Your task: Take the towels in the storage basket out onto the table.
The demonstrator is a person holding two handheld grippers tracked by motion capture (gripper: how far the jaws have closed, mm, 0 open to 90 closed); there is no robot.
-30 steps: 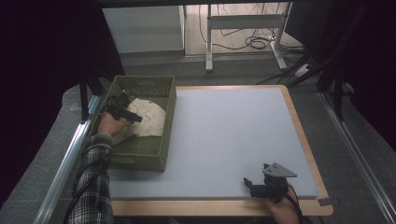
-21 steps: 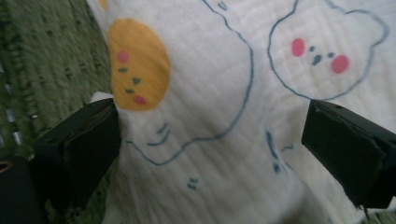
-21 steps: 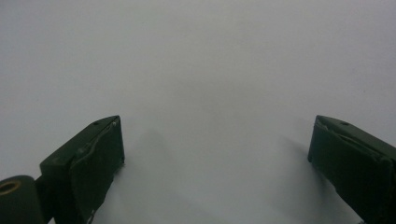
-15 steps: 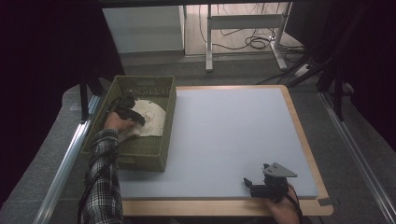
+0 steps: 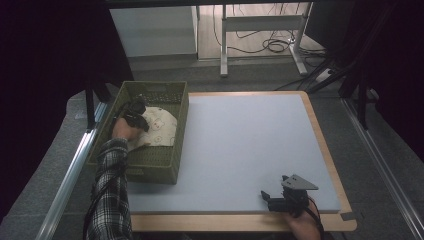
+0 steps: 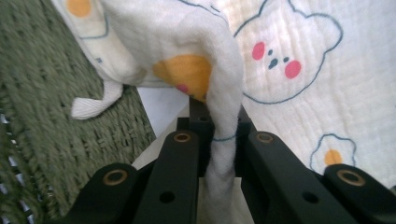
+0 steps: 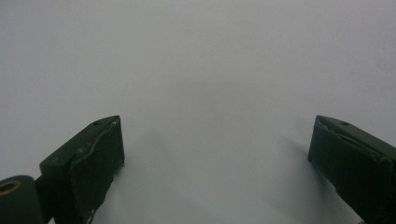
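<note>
The left tongs point(image 6: 219, 140) are pinching a fold of the printed cloth point(image 6: 299, 70); their jaws have just been closing, and in the left gripper view the two black jaws are pressing together on a raised ridge of the fabric that is running down between them. From the high view, the left tongs point(image 5: 134, 113) are sitting inside the green basket point(image 5: 150, 165), at about ten o'clock from the centre of the worktop point(image 5: 240, 150), with the person's left hand point(image 5: 121, 130) and plaid sleeve point(image 5: 107, 190) reaching in from six o'clock. The cloth point(image 5: 159, 127) is lying in the basket, just at three o'clock of the tongs.

The right tongs point(image 5: 272, 199) are resting near the worktop's front edge at about five o'clock, well apart from the basket. In the right gripper view the right tongs point(image 7: 215, 154) are standing spread wide, gripping nothing, with bare pale worktop surface between the jaws.

The left gripper view is showing the cloth's bear faces, fried-egg prints and a small white tag point(image 6: 93, 105) against the woven basket wall, details too small to make out from above. The high view is giving the placing of both hands.
</note>
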